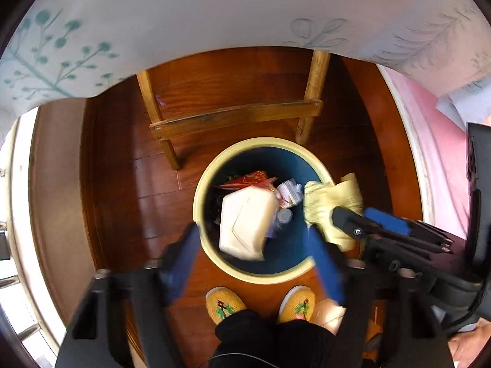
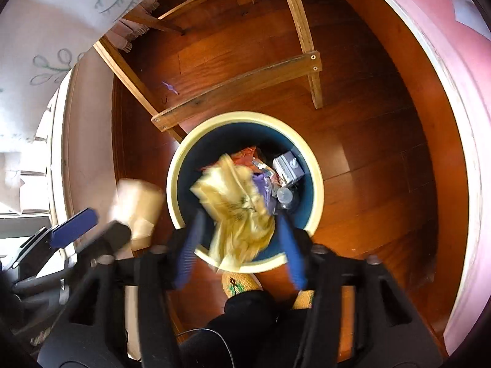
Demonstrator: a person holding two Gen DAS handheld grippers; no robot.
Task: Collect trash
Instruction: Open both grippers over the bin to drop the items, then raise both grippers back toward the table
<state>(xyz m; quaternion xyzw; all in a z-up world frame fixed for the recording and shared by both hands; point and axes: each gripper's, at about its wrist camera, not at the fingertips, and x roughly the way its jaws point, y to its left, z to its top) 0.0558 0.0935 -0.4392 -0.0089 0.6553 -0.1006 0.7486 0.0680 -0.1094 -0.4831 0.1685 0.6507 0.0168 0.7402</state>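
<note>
A round bin (image 1: pixel 211 171) with a cream rim and dark blue inside stands on the wood floor; it also shows in the right wrist view (image 2: pixel 316 171). It holds wrappers, a small carton (image 2: pixel 288 168) and a clear cup. My left gripper (image 1: pixel 251 251) is open above the bin; a white foam box (image 1: pixel 245 220), blurred, is between its fingers, untouched by either. My right gripper (image 2: pixel 239 239) is open over the bin's near rim, with a crumpled yellow bag (image 2: pixel 236 208) loose between its blue fingers. The bag also shows in the left wrist view (image 1: pixel 331 199).
A wooden chair frame (image 1: pixel 236 116) stands just behind the bin. A floral tablecloth (image 1: pixel 184 15) hangs above. A pink wall with a white skirting (image 2: pixel 460 122) curves at the right. The person's yellow slippers (image 1: pixel 224 303) are just in front of the bin.
</note>
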